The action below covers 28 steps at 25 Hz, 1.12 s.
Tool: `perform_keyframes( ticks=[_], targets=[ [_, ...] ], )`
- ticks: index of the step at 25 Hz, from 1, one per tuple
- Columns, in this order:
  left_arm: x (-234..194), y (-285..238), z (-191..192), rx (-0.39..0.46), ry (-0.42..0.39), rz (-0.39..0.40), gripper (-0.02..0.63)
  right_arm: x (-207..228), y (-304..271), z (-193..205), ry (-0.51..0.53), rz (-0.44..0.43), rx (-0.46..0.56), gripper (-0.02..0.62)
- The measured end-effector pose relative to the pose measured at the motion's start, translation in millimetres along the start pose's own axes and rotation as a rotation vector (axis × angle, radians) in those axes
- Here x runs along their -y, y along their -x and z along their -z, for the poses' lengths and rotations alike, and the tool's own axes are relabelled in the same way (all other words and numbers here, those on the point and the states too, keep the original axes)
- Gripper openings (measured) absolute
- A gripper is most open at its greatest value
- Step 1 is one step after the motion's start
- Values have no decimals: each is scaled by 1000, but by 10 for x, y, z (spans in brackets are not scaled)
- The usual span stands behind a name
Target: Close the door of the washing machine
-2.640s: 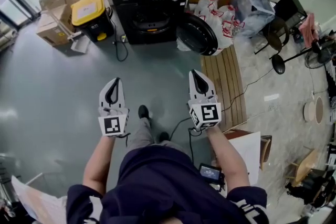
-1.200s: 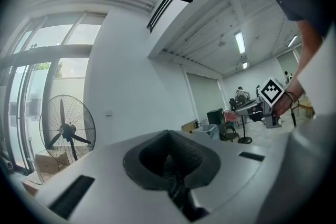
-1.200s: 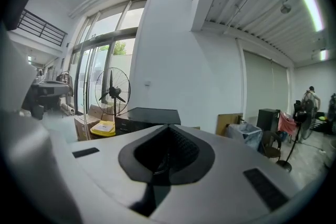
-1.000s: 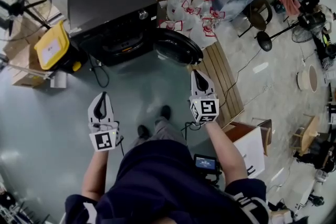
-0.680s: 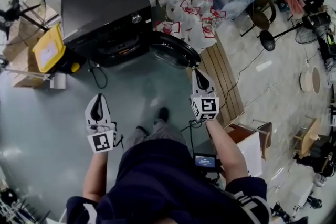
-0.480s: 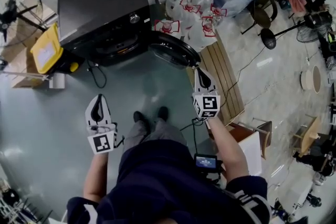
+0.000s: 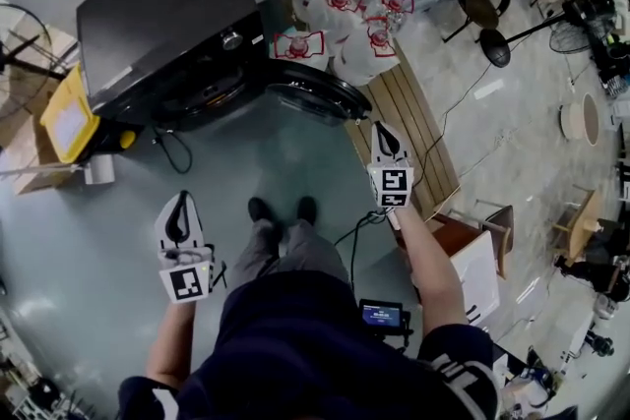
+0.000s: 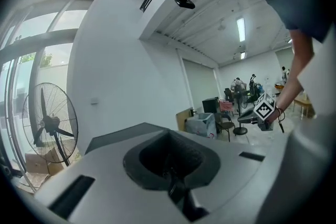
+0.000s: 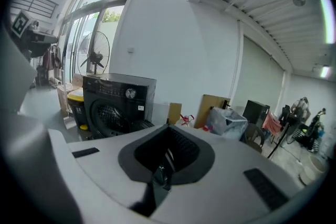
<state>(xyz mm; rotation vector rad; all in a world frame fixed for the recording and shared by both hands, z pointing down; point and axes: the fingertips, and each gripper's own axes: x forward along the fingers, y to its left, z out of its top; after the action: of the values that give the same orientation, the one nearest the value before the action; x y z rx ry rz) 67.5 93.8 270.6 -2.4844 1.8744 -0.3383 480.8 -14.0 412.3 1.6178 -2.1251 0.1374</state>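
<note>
While the washing machine (image 7: 157,25) door (image 7: 310,99) stands open, my right claw (image 7: 380,131) hovers near it, my left claw (image 7: 181,203) farther back, both pinched together, empty.

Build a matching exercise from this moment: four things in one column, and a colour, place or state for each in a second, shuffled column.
Things:
1. washing machine door
2. bin lid
3. right tool
4. wooden slats

Descriptions:
A. yellow
B. shut, nothing between its jaws
C. lying flat on the floor
D. swung open

Pairs: 1-D, 2-A, 3-B, 4-C
</note>
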Motion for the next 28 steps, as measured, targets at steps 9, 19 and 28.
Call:
perform_keyframes(
  ticks=[9, 19, 28],
  targets=[
    [-61, -210, 294, -73, -25, 4, 25, 213, -454, 584, 1, 27, -73, 20],
    [-36, -276, 480, -119, -61, 14, 25, 436, -792, 1177, -14, 67, -149, 20],
    [-81, -346, 631, -163, -80, -6, 25, 536, -1092, 1551, -2, 46, -205, 21]
  ],
)
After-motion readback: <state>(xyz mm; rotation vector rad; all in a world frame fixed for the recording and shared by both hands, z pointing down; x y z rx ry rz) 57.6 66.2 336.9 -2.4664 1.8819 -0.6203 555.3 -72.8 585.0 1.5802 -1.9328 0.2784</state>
